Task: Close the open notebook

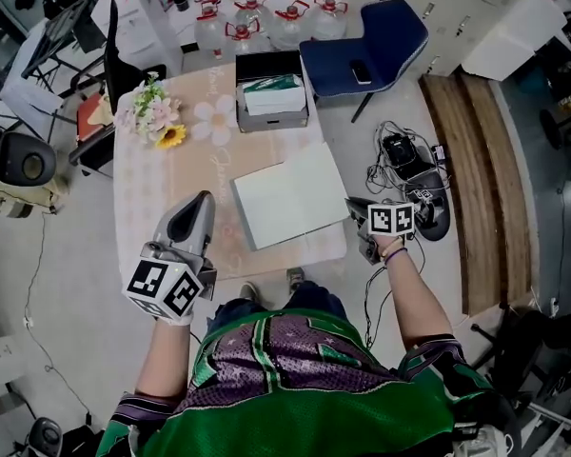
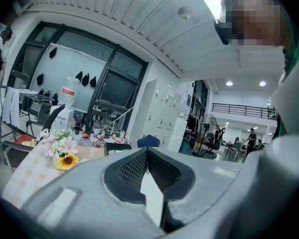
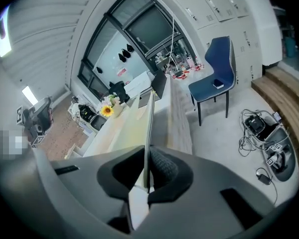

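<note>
The notebook (image 1: 290, 195) lies open on the table (image 1: 152, 188), showing white, with its right side lifted. My right gripper (image 1: 355, 213) is at the notebook's right edge. In the right gripper view that thin cover (image 3: 150, 116) stands on edge and runs between the pads of the right gripper (image 3: 148, 158), which are shut on it. My left gripper (image 1: 202, 201) hovers over the table's front, left of the notebook and apart from it. In the left gripper view its jaws (image 2: 147, 151) meet with nothing between them.
A flower bunch (image 1: 152, 112) sits at the table's far left and an open cardboard box (image 1: 271, 93) at its far edge. Behind stand a blue chair (image 1: 371, 50) and several water bottles (image 1: 257, 17). Cables and devices (image 1: 404, 160) lie on the floor to the right.
</note>
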